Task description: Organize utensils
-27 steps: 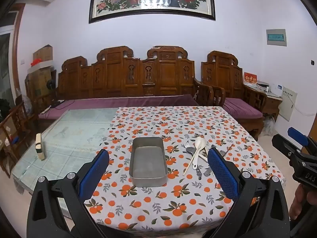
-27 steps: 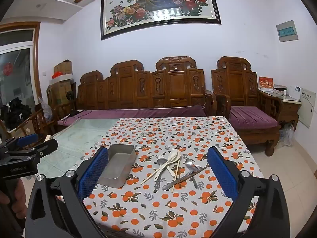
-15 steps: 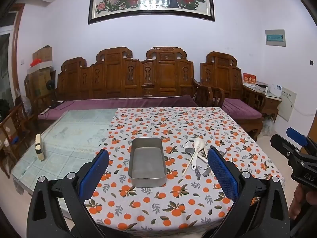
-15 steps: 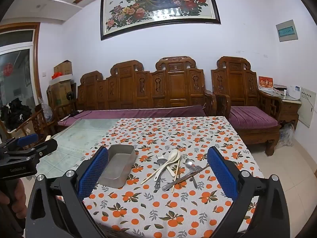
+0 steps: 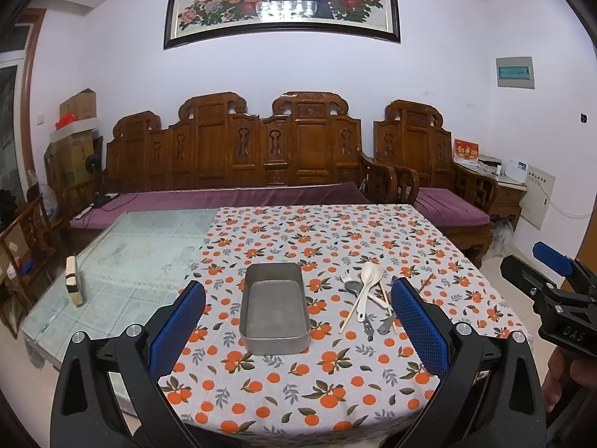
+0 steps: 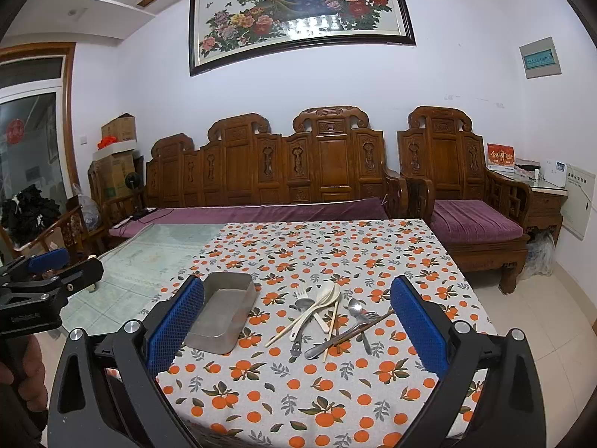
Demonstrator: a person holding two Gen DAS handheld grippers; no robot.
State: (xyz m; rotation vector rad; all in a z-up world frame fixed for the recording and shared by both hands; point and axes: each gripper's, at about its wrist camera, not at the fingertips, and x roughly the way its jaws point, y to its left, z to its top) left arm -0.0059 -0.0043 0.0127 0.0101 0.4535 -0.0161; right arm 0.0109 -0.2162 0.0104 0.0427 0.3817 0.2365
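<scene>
Waiting near the table edge, both grippers, left gripper (image 5: 298, 321) and right gripper (image 6: 297, 321), hold their jaws wide apart and empty. The metal tin (image 5: 275, 311) sits left of the utensil pile (image 6: 328, 317), ready to get filled.

Item count: table and room

One metal tray (image 5: 275, 308). Two white spoons (image 6: 324, 298). At least one metal spoon (image 6: 355, 308) and one fork (image 6: 301, 296); pile overlap prevents an exact total. One tablecloth (image 6: 335, 250). Two grippers: left gripper (image 5: 298, 317), right gripper (image 6: 297, 317). One framed painting (image 6: 298, 11).
</scene>
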